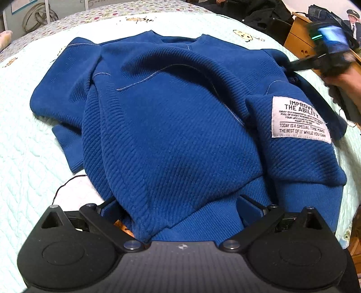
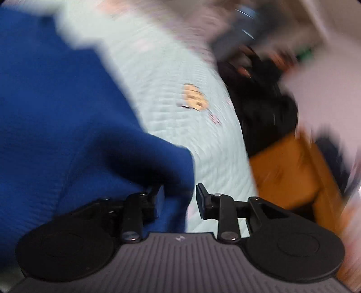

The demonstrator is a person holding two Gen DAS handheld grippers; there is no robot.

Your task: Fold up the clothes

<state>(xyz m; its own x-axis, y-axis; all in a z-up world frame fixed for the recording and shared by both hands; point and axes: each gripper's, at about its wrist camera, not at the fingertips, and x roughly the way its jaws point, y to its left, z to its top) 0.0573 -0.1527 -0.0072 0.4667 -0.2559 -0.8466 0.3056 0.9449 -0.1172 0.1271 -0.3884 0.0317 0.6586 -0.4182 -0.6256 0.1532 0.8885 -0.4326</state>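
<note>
A blue ribbed sweatshirt lies crumpled on the bed, neck at the far side, a white text patch on its right sleeve. My left gripper is at the near hem with its jaws wide apart, the ribbed hem bunched between them and draped over the fingers. My right gripper shows in its own blurred view with jaws parted, a corner of the sweatshirt lying between them. In the left wrist view the right gripper reaches the sweatshirt's far right shoulder.
The bed has a pale quilted cover with small animal prints. A wooden cabinet and dark clothes stand beyond the bed's right edge. The cabinet also shows in the right wrist view.
</note>
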